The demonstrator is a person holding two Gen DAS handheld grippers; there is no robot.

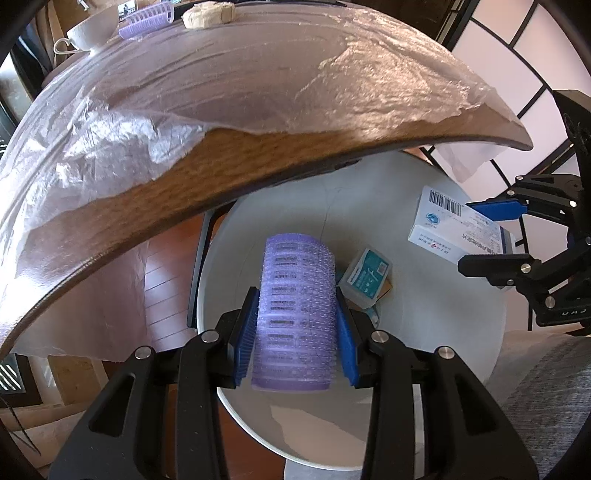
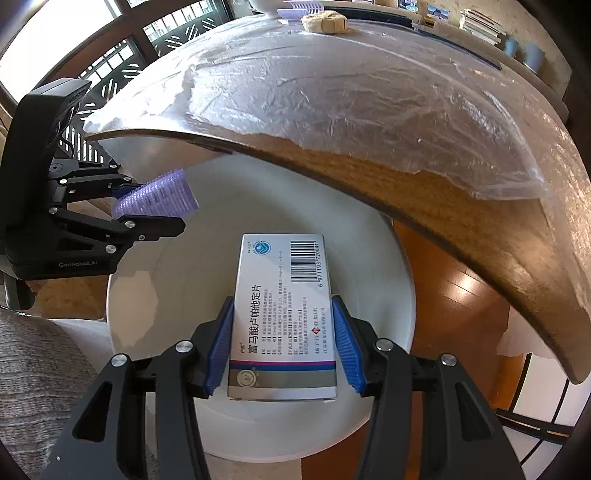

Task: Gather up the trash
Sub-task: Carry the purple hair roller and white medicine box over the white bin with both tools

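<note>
Left tool (image 1: pixel 295 328) grips purple curler (image 1: pixel 295 314) (over white bin (image 1: pixel 461 332)) — right tool (image 2: pixel 282 343) grips medicine box (image 2: pixel 284 314).

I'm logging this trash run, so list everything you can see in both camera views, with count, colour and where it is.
Hair roller: one, purple, in the left gripper above the bin.
Medicine box: one, white with barcode, in the right gripper above the bin.
Bin: one, white, below the table edge.
Small box: one, teal and white, at the bin's bottom.
Second hair roller: one, purple, on the table's far side.
Cup: one, white, beside it.
Beige lump: one, far table edge.
Table: one, brown, under clear plastic sheet.
Left gripper: black, blue pads.
Right gripper: same.
</note>
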